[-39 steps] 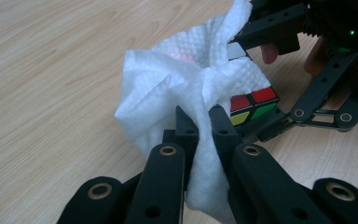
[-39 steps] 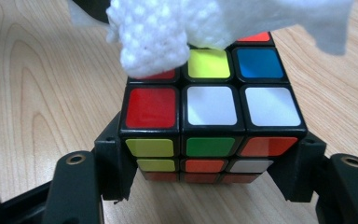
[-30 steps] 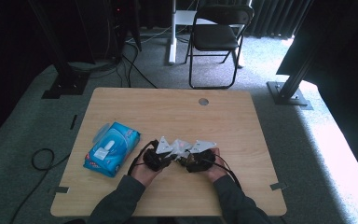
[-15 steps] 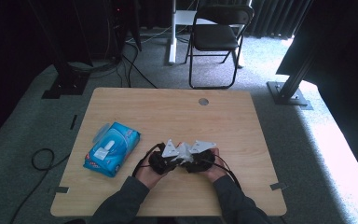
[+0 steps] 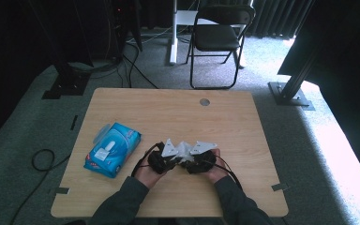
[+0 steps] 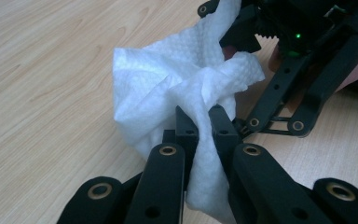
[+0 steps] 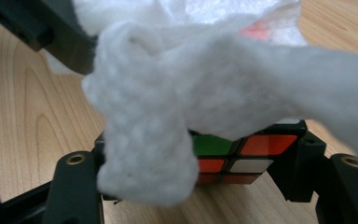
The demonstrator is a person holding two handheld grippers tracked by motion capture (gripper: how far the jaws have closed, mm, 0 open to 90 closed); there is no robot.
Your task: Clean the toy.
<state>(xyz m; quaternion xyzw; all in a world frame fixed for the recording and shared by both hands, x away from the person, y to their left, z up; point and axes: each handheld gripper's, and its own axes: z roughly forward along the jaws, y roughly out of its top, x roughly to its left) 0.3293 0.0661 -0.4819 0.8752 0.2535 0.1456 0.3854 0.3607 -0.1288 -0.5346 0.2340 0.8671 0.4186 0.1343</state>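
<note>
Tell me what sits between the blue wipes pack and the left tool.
Bare wooden table: in the high view nothing lies between the wipes pack and the left tool.

I see left gripper and right gripper meeting at a white tissue | blue wipes pack left of them | table
</note>
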